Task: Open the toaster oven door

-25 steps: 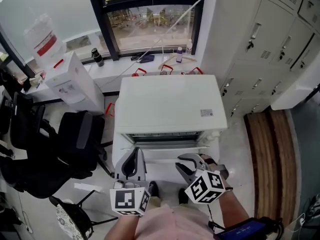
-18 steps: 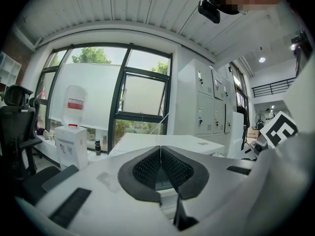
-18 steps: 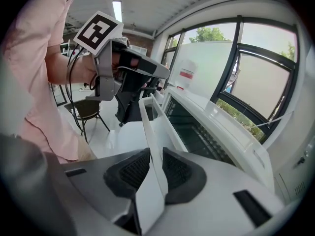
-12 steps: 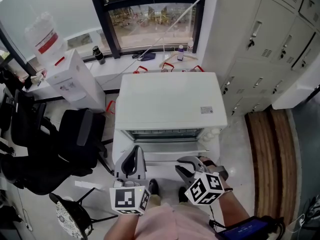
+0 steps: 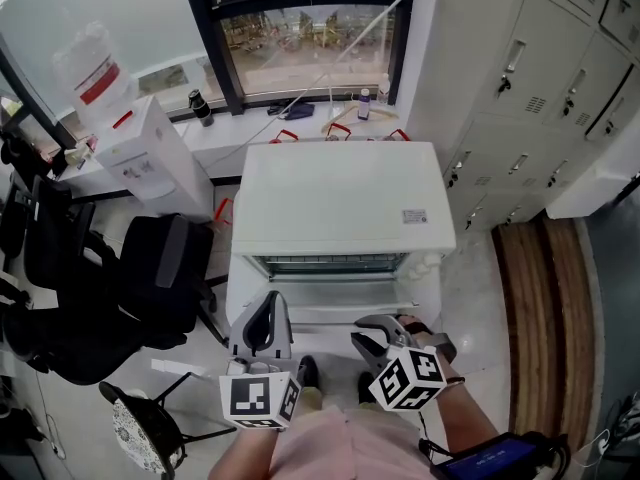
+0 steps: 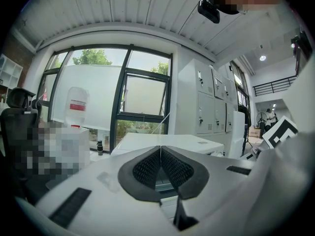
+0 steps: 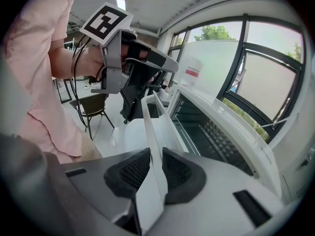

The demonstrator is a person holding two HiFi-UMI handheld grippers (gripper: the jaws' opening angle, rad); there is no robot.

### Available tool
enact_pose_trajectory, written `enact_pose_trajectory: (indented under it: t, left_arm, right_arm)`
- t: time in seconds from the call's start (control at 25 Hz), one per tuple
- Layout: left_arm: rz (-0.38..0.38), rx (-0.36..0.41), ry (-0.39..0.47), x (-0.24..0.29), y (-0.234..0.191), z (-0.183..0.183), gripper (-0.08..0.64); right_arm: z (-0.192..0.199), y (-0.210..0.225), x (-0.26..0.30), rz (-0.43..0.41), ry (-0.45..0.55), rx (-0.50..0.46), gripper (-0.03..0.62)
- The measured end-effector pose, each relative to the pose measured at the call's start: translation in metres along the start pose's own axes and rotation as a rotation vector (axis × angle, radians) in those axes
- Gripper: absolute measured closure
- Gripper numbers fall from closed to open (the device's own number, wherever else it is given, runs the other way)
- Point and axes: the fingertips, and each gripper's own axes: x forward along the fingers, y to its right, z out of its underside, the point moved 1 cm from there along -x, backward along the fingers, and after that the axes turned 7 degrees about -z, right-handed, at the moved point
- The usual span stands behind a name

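Note:
The white toaster oven (image 5: 340, 198) stands in front of me, its door (image 5: 330, 308) tipped partly down so a dark slot with a wire rack shows under the top. My right gripper (image 5: 376, 334) is shut on the door handle (image 7: 150, 124), a white bar that runs between its pads (image 7: 179, 170). The glass and rack (image 7: 209, 139) lie just right of that bar. My left gripper (image 5: 264, 324) hovers at the door's left front, shut with its pads touching and nothing between them (image 6: 161, 167). Beyond it the oven's top (image 6: 162, 140) is visible.
A black office chair (image 5: 150, 288) stands close on the left, with a water dispenser (image 5: 150, 163) behind it. Grey lockers (image 5: 540, 98) and a wooden bench (image 5: 545, 308) are on the right. The window sill (image 5: 300, 118) behind the oven holds bottles. A small stool (image 5: 140, 428) sits at lower left.
The head view has tilted slightly, so the oven sits a little higher in the frame. Both grippers stay where they were, the right one still on the handle.

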Motion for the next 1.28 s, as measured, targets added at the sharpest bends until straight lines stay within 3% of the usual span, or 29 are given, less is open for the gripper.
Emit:
enact_pose_trajectory:
  t: [1.28]
  left_arm:
    - [-0.011, 0.005, -0.009, -0.011, 0.005, 0.007, 0.546]
  right_arm:
    - [0.017, -0.029, 0.012, -0.020, -0.045, -0.030, 0.511]
